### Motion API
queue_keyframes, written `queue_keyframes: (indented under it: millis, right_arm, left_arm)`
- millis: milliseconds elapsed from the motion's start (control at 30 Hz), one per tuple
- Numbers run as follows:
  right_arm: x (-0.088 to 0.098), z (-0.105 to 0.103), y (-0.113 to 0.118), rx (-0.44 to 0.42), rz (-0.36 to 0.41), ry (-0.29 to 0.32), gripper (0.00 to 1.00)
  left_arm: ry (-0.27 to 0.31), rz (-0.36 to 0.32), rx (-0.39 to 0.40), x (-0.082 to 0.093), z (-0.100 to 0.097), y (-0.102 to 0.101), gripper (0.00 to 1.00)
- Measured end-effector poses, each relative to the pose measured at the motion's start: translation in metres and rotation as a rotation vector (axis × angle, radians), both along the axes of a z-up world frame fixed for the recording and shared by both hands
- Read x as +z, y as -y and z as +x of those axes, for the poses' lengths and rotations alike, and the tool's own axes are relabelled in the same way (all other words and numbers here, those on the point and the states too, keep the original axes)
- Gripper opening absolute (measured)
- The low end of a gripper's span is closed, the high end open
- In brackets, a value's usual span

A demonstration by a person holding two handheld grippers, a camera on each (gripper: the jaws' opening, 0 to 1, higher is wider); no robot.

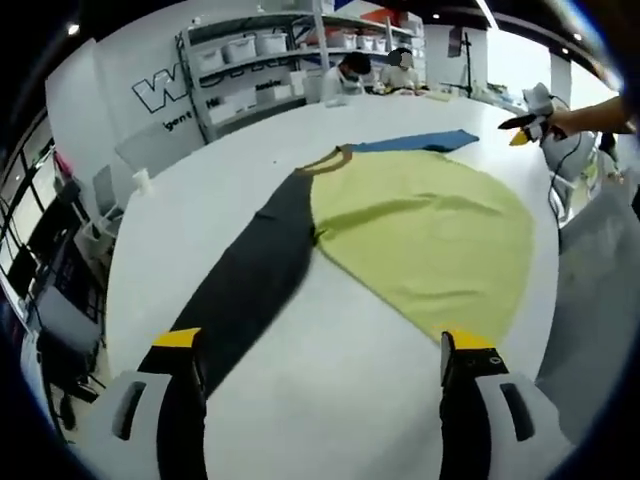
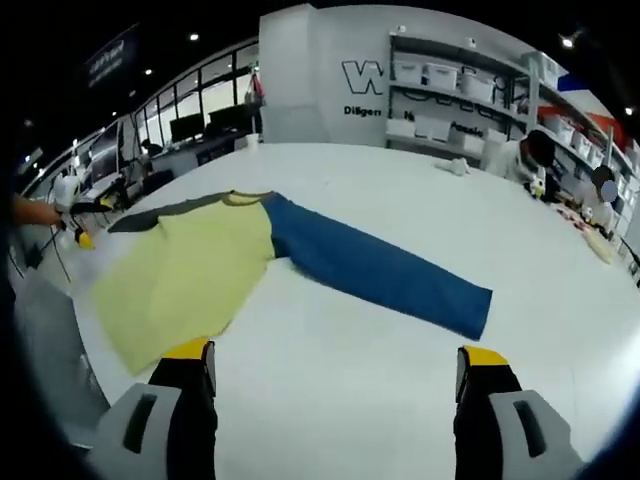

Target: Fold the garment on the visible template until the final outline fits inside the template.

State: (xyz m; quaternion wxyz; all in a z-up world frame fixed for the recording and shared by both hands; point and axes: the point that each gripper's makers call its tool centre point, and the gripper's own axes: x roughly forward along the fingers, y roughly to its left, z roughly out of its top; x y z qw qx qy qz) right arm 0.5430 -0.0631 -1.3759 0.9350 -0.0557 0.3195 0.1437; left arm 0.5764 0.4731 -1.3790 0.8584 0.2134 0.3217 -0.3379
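The garment (image 1: 420,235) lies spread flat on the white table (image 1: 330,390), its yellow-green body ahead of the left gripper (image 1: 325,355) and a little to its right. The black sleeve (image 1: 250,275) runs toward the left jaw of this gripper. In the right gripper view, the blue sleeve (image 2: 380,265) stretches ahead of the right gripper (image 2: 335,365), between its jaws. Both grippers are released, jaws wide apart, holding nothing, above the table. Shelves (image 2: 470,95) stand far behind.
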Motion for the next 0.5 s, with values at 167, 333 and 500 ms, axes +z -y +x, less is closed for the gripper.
queue_keyframes:
  millis: [167, 333, 500]
  right_arm:
    - [0.003, 0.001, -0.018, 0.075, 0.007, 0.021, 0.98]
    - [0.001, -0.006, -0.041, 0.17, -0.03, 0.024, 0.97]
    - [-0.007, -0.011, -0.053, 0.191, -0.018, 0.011, 0.96]
  left_arm:
    - [-0.025, -0.004, -0.033, -0.006, -0.008, 0.008, 0.97]
    - [-0.037, -0.018, -0.092, -0.008, -0.019, 0.022, 0.95]
    - [-0.057, -0.006, -0.169, -0.015, -0.031, 0.034, 0.92]
